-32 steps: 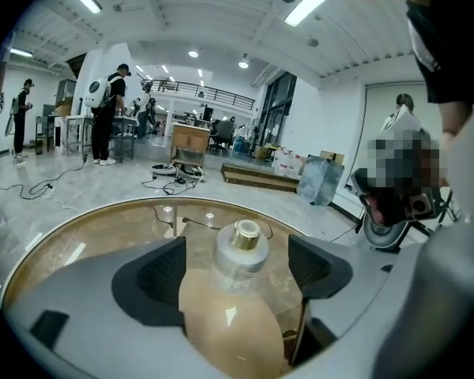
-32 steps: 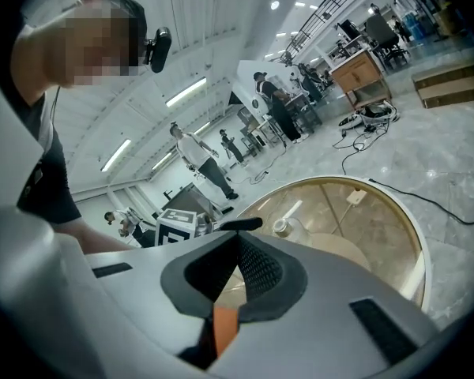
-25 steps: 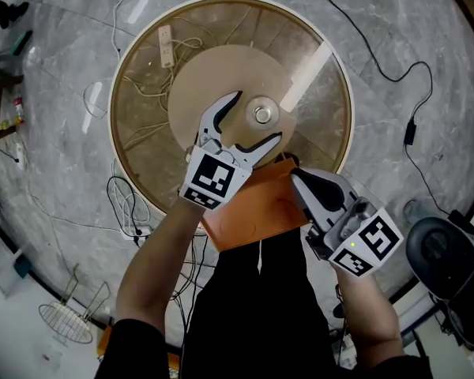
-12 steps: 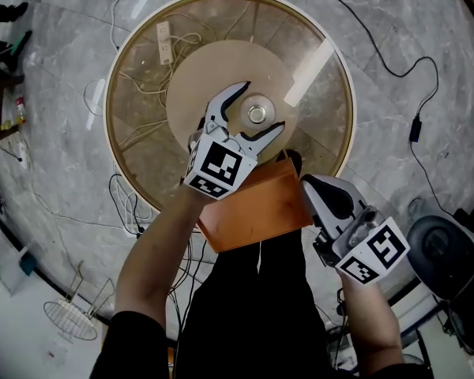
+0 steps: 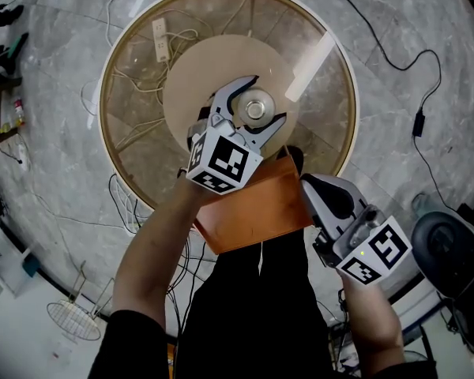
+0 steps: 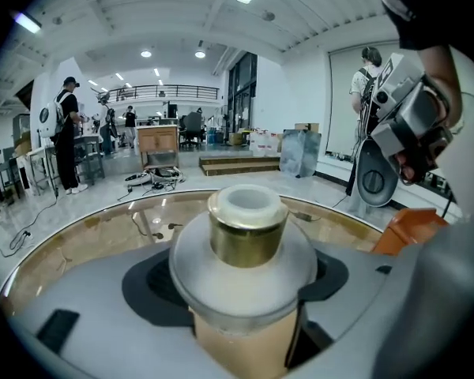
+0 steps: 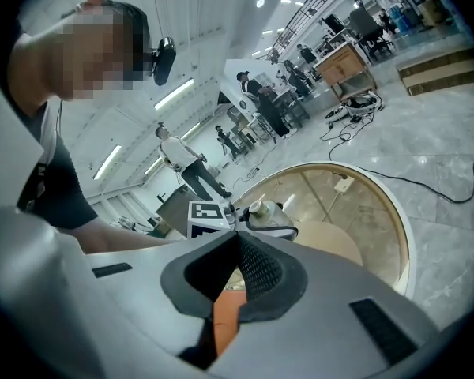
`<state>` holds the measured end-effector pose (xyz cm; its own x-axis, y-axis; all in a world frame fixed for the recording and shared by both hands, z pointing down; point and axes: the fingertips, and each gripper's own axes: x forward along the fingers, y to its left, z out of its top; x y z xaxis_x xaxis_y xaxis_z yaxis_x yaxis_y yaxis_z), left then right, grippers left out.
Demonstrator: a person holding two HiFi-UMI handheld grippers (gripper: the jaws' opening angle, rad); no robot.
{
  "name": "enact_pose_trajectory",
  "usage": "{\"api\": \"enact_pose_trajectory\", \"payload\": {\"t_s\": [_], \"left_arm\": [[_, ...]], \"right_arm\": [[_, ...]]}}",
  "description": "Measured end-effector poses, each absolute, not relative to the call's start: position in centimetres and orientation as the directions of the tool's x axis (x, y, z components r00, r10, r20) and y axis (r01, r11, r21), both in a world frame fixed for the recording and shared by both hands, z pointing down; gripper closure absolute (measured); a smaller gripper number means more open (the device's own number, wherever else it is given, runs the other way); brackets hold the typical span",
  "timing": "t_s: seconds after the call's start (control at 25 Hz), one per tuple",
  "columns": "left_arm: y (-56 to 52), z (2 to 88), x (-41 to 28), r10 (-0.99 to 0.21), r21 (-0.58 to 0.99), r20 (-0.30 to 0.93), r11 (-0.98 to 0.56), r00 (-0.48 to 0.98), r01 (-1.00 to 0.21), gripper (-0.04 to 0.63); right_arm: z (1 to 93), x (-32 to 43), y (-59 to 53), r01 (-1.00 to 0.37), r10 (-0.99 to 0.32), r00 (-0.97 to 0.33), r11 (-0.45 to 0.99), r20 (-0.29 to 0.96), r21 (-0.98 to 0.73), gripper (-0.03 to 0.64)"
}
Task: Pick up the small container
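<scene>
Marble floor, grey and veined, fills the head view, with dark cables trailing over it. On it stands a round glass table with a pale rim. A white power strip and loose cords show beneath the glass. A beige disc covers the table's middle.

Just off the near edge of the table, in front of the person's dark clothing, an orange board lies tilted, one corner reaching toward the disc. The right gripper meets the board's right-hand edge. In the right gripper view its jaws are drawn together with orange showing in the slot below the pads. They seem clamped on that edge, though the wide-angle view leaves the exact contact unclear. Its marker cube faces up near the person's wrist.

The left gripper reaches over the disc from the near side, its marker cube just behind the jaws. The jaws have just been closing and stand apart, one on either side of the small container, which is upright at the centre of the disc. In the left gripper view the container fills the gap between them: a beige body, a frosted domed shoulder, a gold collar and a white top. Slim dark gaps show beside the body, so the pads are not pressing on it.
</scene>
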<state>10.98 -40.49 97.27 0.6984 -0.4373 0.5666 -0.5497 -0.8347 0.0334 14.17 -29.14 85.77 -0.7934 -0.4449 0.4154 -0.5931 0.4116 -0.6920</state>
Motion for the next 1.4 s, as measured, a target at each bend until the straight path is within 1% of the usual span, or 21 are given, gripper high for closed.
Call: {"api": "enact_pose_trajectory", "payload": {"t_s": [0.16,0.32,0.56,0.8,1.0,1.28,1.4], "left_arm": [[-40.3,97.4,11.0,-0.414,0.023,0.581,-0.852,0.7,-0.523,0.247],[-40.2,97.2,10.8,-0.409,0.064,0.579,-0.839,0.705,-0.54,0.25],[-39.8,96.1,10.7,-0.433,0.095,0.561,-0.812,0.705,-0.575,0.252],[-39.3,91.5,10.5,-0.473,0.082,0.519,-0.802,0.712,-0.592,0.253],[-38.0,84.9,9.0,-0.497,0.102,0.512,-0.774,0.7,-0.624,0.252],[-35.3,72.1,5.1,-0.532,0.101,0.521,-0.738,0.668,-0.667,0.252],[-34.0,65.8,3.2,-0.558,0.092,0.514,-0.719,0.651,-0.689,0.252]], "right_arm": [[86.0,14.2,-28.6,-0.589,-0.442,-0.796,0.406,0.414,-0.699,0.601],[85.5,14.0,-28.2,-0.584,-0.438,-0.8,0.414,0.41,-0.698,0.601],[84.8,14.2,-27.6,-0.583,-0.437,-0.803,0.429,0.406,-0.69,0.601],[83.1,13.9,-27.5,-0.593,-0.448,-0.797,0.447,0.406,-0.67,0.601],[76.2,12.2,-27.4,-0.592,-0.461,-0.798,0.483,0.388,-0.645,0.601],[62.0,9.3,-27.9,-0.592,-0.473,-0.804,0.574,0.361,-0.566,0.601],[56.6,8.3,-27.4,-0.586,-0.49,-0.806,0.585,0.33,-0.561,0.601]]}}
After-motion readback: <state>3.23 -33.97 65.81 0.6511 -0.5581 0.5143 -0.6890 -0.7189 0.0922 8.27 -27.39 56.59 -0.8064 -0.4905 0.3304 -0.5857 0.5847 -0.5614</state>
